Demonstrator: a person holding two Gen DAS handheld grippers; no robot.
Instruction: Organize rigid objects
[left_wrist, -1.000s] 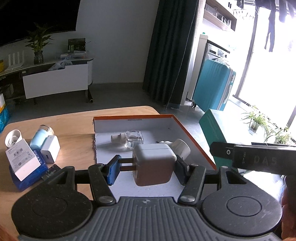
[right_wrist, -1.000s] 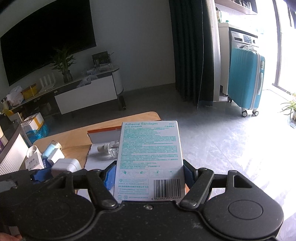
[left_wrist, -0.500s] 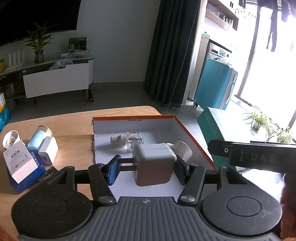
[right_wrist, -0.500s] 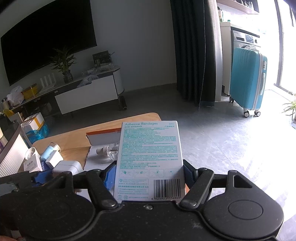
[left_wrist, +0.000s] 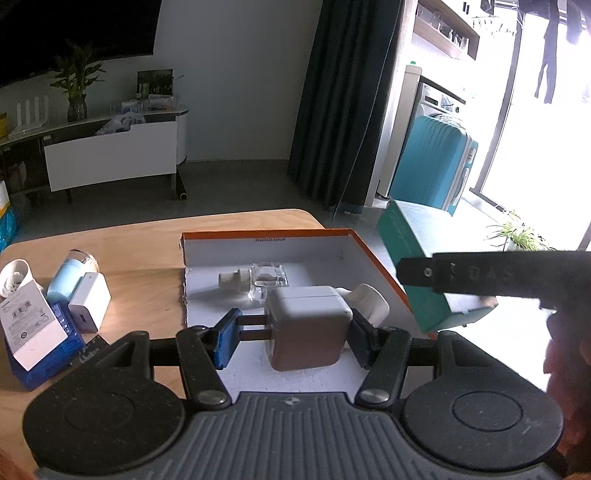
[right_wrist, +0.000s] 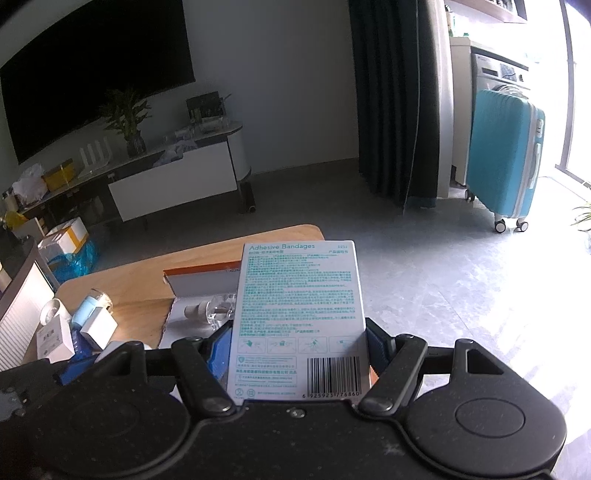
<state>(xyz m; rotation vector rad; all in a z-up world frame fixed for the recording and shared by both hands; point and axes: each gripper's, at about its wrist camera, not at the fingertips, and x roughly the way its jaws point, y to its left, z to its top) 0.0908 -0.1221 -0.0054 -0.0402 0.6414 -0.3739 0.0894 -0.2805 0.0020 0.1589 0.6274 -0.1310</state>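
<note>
Tray (left_wrist: 207, 236) front floor free — bottle (left_wrist: 255, 278) behind.

A lived-in home, living room open to a laundry corner. Large dark television (right_wrist: 96, 74) on the wall above a low white media console (right_wrist: 173, 181) with a potted plant (right_wrist: 127, 122) and a white router (right_wrist: 95, 153). Floor-length dark curtain (right_wrist: 391, 99), washing machine (right_wrist: 495, 74), teal suitcase (right_wrist: 504, 155) on a grey floor. Clothes (left_wrist: 550, 44) drying beyond bright glass doors. Wooden counter (left_wrist: 140, 243) in the foreground.

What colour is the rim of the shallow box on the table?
Orange; the shallow box's rim is orange around a white inside, and it shows best in the left wrist view.
</note>
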